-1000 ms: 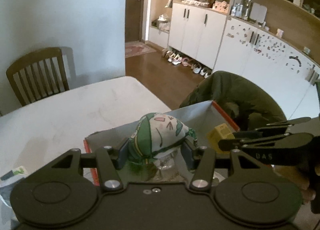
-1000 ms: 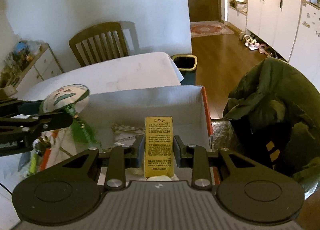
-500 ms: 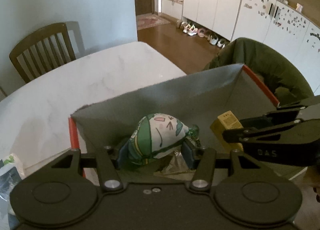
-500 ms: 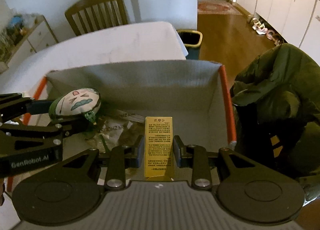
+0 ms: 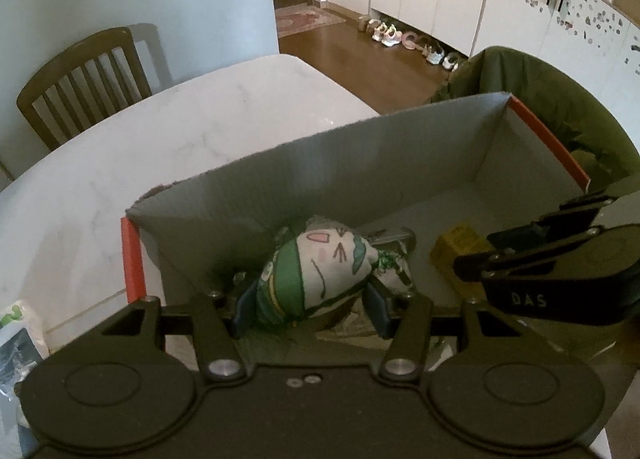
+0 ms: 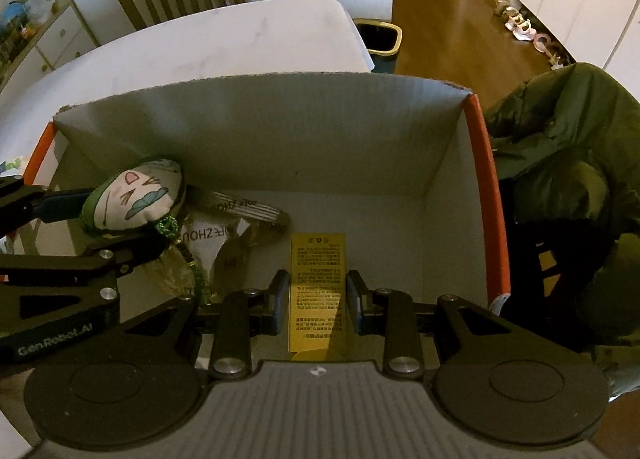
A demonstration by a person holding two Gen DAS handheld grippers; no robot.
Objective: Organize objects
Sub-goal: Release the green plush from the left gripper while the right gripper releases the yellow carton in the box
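Note:
A green-and-white stuffed pouch with a drawn cat face point(image 5: 320, 271) sits between the pads of my left gripper point(image 5: 310, 309), which is shut on it inside the grey cardboard box point(image 5: 360, 163). In the right wrist view the same pouch point(image 6: 136, 195) hangs at the left, over clear printed packets point(image 6: 236, 227) on the box floor. My right gripper point(image 6: 318, 297) is shut on a flat yellow box with printed text point(image 6: 318, 283), held low inside the cardboard box point(image 6: 280, 131). From the left wrist view the yellow box point(image 5: 456, 247) shows at the right, by the right gripper.
The cardboard box has orange edges point(image 6: 486, 195) and stands on a white marble table point(image 5: 140, 147). A chair draped with a green jacket point(image 6: 572, 163) is right of the box. A wooden chair point(image 5: 80, 79) stands behind the table, and a bin point(image 6: 380, 37) beyond its corner.
Both grippers have sunk into the box with their loads and tipped further downward. The pouch and the yellow box now sit below the box's rim, near its floor.

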